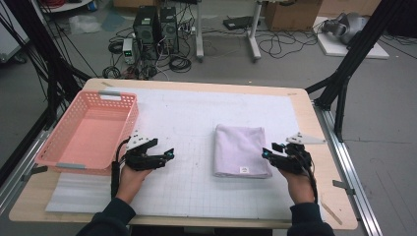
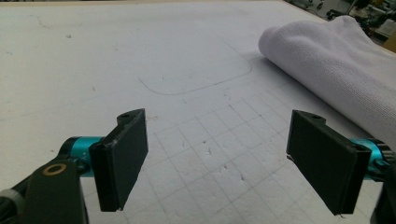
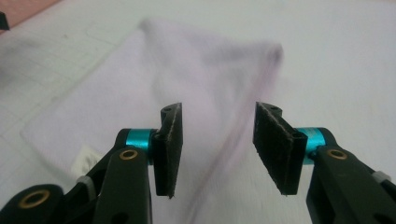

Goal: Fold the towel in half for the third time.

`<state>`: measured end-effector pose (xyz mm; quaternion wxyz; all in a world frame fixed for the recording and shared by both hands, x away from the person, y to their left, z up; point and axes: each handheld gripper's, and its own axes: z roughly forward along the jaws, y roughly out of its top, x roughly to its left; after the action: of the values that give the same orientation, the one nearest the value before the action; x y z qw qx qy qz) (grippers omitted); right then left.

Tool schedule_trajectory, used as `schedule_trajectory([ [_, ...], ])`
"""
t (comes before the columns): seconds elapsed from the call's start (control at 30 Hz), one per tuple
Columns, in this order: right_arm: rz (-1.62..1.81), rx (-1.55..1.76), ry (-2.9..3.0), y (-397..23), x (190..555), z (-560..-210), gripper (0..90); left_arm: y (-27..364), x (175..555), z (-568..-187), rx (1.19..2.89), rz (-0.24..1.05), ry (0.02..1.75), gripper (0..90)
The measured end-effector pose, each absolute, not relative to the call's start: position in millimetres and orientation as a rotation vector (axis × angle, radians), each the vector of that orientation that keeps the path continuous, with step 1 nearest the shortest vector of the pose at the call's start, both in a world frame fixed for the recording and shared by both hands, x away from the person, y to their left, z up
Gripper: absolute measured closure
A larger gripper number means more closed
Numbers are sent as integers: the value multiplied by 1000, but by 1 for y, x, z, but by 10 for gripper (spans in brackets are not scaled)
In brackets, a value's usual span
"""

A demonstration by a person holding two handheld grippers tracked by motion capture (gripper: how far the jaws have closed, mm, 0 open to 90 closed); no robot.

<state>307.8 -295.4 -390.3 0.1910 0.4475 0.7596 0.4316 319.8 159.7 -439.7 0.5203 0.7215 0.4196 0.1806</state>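
Folded white towel [image 1: 241,150], centre-right on tabletop [image 1: 196,83]; right tongs [image 1: 268,151] half-open, empty, poised at its edge; left tongs [image 1: 164,150] wide open, empty, idling beside pink basket [image 1: 64,162].

1. The pale lilac towel [image 1: 240,149] lies folded into a neat rectangle, flat on the white gridded mat [image 1: 196,123] to the right of centre, just ahead of my right-hand tongs.
2. A small white label [image 1: 243,170] shows at its near edge, facing me.
3. From my left tongs' camera, its rounded fold [image 2: 327,60] reads thick and soft, of terry-like weave, resting on the mat.
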Motion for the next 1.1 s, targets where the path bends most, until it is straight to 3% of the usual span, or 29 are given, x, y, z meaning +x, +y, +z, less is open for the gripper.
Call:
schedule_trajectory([
  [0.5, 1145, 1018, 2463, -181, 403, -410, 548, 166, 321, -440, 1721, 442, 1021, 212],
  [0.7, 1149, 1049, 2493, -165, 418, -428, 519, 164, 321, -440, 1732, 434, 1015, 212],
  [0.73, 1177, 1045, 2520, -166, 417, -427, 459, 165, 321, -440, 1731, 434, 1016, 212],
  [0.83, 1200, 1033, 2499, -180, 412, -415, 464, 165, 321, -440, 1728, 435, 1020, 212],
  [0.9, 1212, 1057, 2391, -197, 407, -406, 507, 165, 321, -440, 1733, 437, 1019, 212],
  [1.0, 1023, 1098, 2316, -222, 404, -402, 689, 164, 321, -441, 1735, 435, 1019, 212],
  [1.1, 866, 1185, 2265, -246, 407, -413, 731, 163, 321, -441, 1738, 433, 1018, 211],
])
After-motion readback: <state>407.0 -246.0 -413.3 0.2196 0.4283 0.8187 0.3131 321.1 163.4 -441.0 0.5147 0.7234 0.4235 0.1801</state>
